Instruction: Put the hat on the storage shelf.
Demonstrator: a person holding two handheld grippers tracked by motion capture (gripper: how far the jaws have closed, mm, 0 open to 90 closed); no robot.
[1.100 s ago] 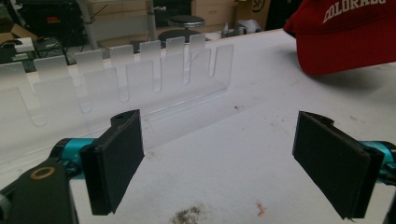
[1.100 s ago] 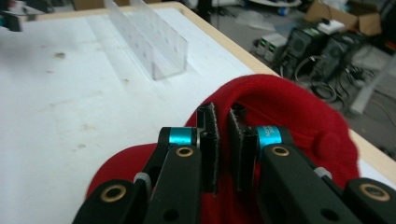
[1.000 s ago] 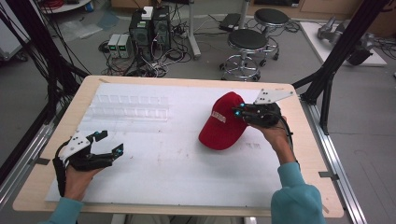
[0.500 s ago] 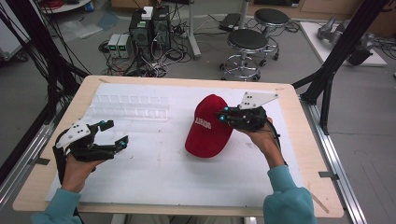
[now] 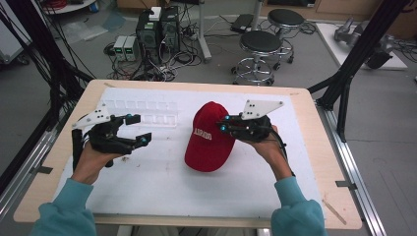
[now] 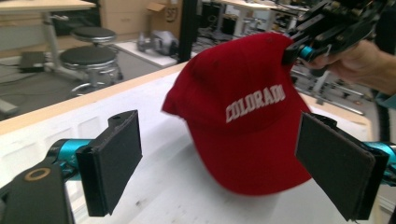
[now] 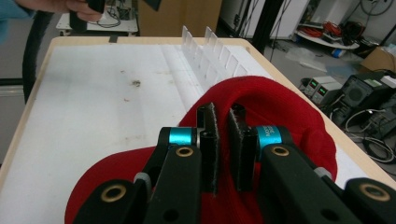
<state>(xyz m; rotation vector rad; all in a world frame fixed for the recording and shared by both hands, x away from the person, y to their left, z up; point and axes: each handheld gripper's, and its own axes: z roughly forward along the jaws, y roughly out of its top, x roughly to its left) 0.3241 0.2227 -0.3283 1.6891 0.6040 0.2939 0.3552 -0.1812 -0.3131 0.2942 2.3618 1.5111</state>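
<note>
A red cap [image 5: 209,140] with white "COLORADO" lettering lies near the middle of the white mat, brim toward the person. My right gripper [image 5: 223,125] is shut on the cap's crown from the right side. In the right gripper view its jaws [image 7: 223,144] pinch a fold of the red cap [image 7: 280,107]. My left gripper [image 5: 137,130] hovers open to the left of the cap, apart from it. In the left gripper view its pads [image 6: 112,163] stand wide apart with the cap [image 6: 247,116] ahead between them, and the right gripper [image 6: 294,49] grips the cap's top.
A clear plastic divider rack [image 5: 140,110] lies on the mat at the back left, just beyond my left gripper; it also appears as the rack [image 7: 210,56] in the right gripper view. The mat covers a wooden table [image 5: 314,123]. Stools and electronics stand on the floor behind.
My right gripper has carried the cap leftward toward the table's middle. My left gripper has moved up and to the right, closer to the cap, still open.
</note>
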